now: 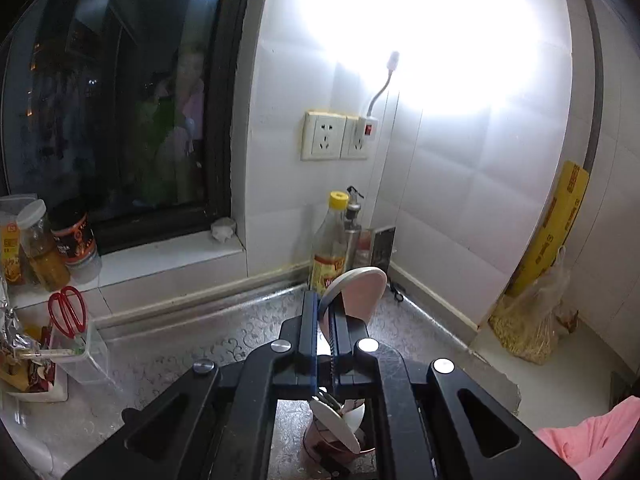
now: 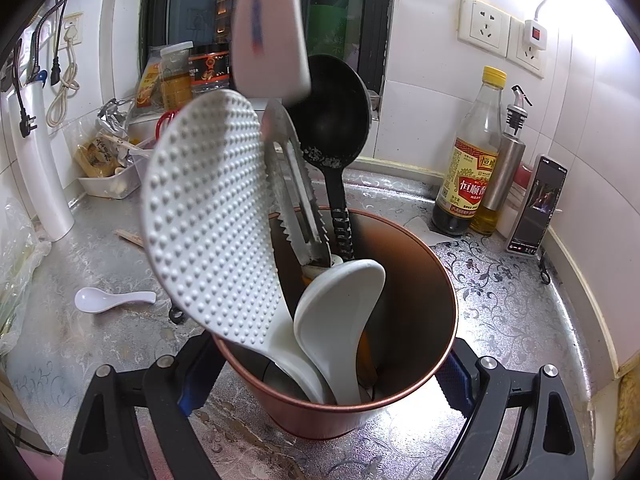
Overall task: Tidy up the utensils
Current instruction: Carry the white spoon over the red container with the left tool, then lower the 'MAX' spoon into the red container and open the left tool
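Left gripper point(image 1: 325, 320): your jaws are clamped on the handle of a white ceramic spoon point(image 1: 356, 292), its bowl standing up past the fingertips. Through the gap in the frame below, the holder's contents show, so you are holding the spoon above the holder; in the right wrist view the same spoon point(image 2: 272, 28) hangs over it, blurred, blue print on its underside.

Right gripper point(image 2: 320, 364): your jaws stand wide, one on each side of the copper utensil holder point(image 2: 420, 320). Whether the pads press the wall, you cannot tell from here.

Holder contents, already stowed: dimpled white rice paddle point(image 2: 208, 208), white soup spoon point(image 2: 336, 312), serrated metal tongs point(image 2: 296, 200), black ladle point(image 2: 328, 116).

Countertop point(image 2: 500, 312), outstanding: small white spoon point(image 2: 108, 300) lying well left of the holder; a loose chopstick point(image 2: 130, 237) beyond it.

Surroundings: vinegar bottle point(image 2: 472, 156), oil cruet point(image 2: 504, 164), phone point(image 2: 538, 204) propped against the wall.

Status: mostly done by my reading; the held spoon awaits lowering, the loose spoon and chopstick remain.
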Available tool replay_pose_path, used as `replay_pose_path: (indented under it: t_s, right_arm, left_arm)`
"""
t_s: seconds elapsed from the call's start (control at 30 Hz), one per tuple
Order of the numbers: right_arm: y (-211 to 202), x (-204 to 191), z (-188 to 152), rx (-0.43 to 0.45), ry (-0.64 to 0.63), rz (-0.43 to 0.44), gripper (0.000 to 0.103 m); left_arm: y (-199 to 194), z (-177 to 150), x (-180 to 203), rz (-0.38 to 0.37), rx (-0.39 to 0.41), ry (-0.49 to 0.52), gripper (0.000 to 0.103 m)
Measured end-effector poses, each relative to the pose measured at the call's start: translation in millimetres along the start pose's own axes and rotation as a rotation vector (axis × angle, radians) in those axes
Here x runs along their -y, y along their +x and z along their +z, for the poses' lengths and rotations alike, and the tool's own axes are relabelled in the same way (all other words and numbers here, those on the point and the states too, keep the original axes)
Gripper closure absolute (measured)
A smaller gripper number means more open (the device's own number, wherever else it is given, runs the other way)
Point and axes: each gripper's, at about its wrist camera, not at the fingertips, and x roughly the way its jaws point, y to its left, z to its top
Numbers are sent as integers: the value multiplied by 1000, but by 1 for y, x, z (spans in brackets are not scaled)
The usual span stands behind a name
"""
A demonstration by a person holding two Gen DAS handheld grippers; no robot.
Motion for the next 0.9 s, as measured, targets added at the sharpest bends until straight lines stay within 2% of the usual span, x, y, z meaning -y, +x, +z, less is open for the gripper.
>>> replay_pose_path:
  t_s: [0.13, 0.4, 0.9]
  right_arm:
    - [0, -1, 0, 0, 0, 0, 11]
    - [0, -1, 0, 0, 0, 0, 11]
    - [-1, -1, 1, -1, 0, 0, 11]
  left_arm:
    - [13, -11, 2, 25, -42, 19, 98]
    - [26, -28, 3, 11, -118, 28, 98]
    - [30, -45, 5, -4, -190, 38, 98]
